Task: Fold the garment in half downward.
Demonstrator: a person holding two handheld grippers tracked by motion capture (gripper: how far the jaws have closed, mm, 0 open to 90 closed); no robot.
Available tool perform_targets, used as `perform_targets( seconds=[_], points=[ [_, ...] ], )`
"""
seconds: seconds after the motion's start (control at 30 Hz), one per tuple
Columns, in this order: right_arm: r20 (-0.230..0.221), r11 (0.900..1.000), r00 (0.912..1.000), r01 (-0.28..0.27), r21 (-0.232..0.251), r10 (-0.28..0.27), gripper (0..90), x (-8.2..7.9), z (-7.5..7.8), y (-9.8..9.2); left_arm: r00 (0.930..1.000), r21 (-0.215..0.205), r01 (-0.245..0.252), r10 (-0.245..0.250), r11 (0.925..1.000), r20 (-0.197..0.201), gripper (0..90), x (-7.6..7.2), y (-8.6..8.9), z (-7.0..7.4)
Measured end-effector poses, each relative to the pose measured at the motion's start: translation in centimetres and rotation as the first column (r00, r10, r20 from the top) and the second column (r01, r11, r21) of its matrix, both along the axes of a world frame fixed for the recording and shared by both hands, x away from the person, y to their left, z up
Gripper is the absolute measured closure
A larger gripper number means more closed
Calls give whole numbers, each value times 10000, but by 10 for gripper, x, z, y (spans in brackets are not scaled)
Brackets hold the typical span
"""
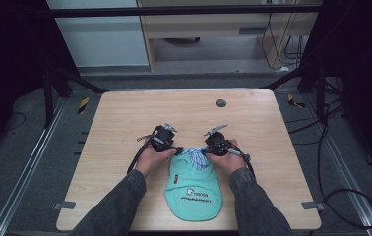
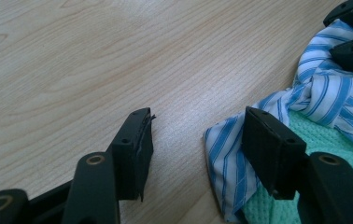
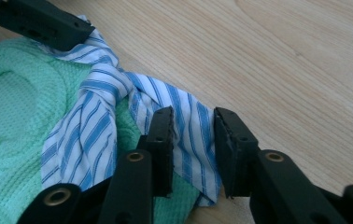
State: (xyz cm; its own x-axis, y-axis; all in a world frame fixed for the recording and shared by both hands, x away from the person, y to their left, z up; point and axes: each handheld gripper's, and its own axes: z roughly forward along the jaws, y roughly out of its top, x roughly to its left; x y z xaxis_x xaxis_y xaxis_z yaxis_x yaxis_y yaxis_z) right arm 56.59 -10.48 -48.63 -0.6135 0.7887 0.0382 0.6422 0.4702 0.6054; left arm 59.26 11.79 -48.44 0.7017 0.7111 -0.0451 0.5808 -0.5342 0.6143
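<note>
Claws poised at the bib's striped ties

Bib (image 1: pixel 194 189), mint green, lay at lower centre of the worktop (image 1: pixel 125 123). Left claw (image 2: pixel 198 144) was released beside one striped tie (image 2: pixel 223 154); right claw (image 3: pixel 193 149) straddled the other tie (image 3: pixel 188 126), unclenched. Closing carelessly could snag the waffle fabric.

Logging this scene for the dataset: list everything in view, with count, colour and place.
Table: one, light wood, centre of the high view.
Garment: one, mint green with white print, near the table's front edge between the hands.
Striped collar: one, blue and white, at the garment's far end.
Round plug: one, dark, far side of the table.
Cables: several, black, on the floor at right.
Left gripper: one, black, jaws open beside the collar's end.
Right gripper: one, black, jaws open astride the collar.
Hands: two, in grey sleeves.
</note>
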Motion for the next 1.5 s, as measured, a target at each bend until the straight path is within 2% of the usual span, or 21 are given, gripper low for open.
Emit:
perform_targets(
  seconds=[0.03, 0.07, 0.13, 0.23, 0.33, 0.37, 0.47, 0.63, 0.7, 0.83, 0.9, 0.97, 1.07, 1.23, 1.5],
  points=[
    [-15, 10000, 10000, -18, 16, 18, 704, 0, 0, 0, 10000, 31, 45, -46, 10000, 59, 422, 1, 0, 3],
    [-26, 10000, 10000, -24, 23, 24, 709, 0, 0, 0, 9998, -101, 23, -21, 9999, 211, 419, 0, 2, 6],
    [-49, 10000, 10000, -16, -7, 16, 712, 0, 0, 0, 9996, -301, -109, 117, 9995, 244, 401, 0, 3, 11],
    [-52, 10000, 10000, 61, 0, -61, 720, 0, 0, 1, 9997, -60, 99, -98, 9999, 240, 389, -3, 1, 14],
    [-11, 10000, 10000, 17, -73, -17, 729, -1, 0, 2, 9997, 118, 192, -194, 9997, 127, 392, -4, -1, 13],
    [-4, 10000, 10000, 1, -60, -1, 735, -1, 0, 2, 9996, 325, 268, -270, 9991, 55, 405, -5, -2, 11],
    [-2, 10000, 10000, -10, -87, 10, 737, -1, 1, 3, 9994, 420, 341, -339, 9985, -65, 415, -5, -3, 7],
    [-13, 9999, 10000, -20, -98, 19, 737, -1, 1, 3, 9984, 316, 478, -468, 9984, -303, 447, -6, -4, 1],
    [-8, 9999, 10000, -32, -111, 31, 742, -1, 1, 3, 9982, 286, 528, -520, 9982, -284, 454, -6, -4, 1],
    [-41, 9999, 10000, -34, -127, 33, 768, -1, 1, 5, 9963, 214, 801, -794, 9966, -333, 551, -9, -5, 2],
    [1, 9997, 10000, -85, -246, 85, 781, -2, 1, 6, 9946, 315, 1012, -1004, 9944, -280, 639, -11, -8, 2],
    [51, 9995, 9999, -118, -310, 120, 795, -2, 2, 7, 9934, 429, 1131, -1122, 9927, -221, 674, -14, -11, 2],
    [98, 9991, 9998, -181, -391, 185, 811, -2, 2, 7, 9938, 366, 1100, -1094, 9933, -176, 759, -15, -11, 2],
    [187, 9980, 9994, -273, -569, 284, 825, -3, 3, 8, 9939, 196, 1106, -1106, 9937, -19, 814, -15, -9, 1],
    [337, 9973, 9984, -444, -590, 465, 826, -4, 6, 8, 9936, 307, 1122, -1126, 9932, 103, 833, -15, -8, 2]
  ],
)
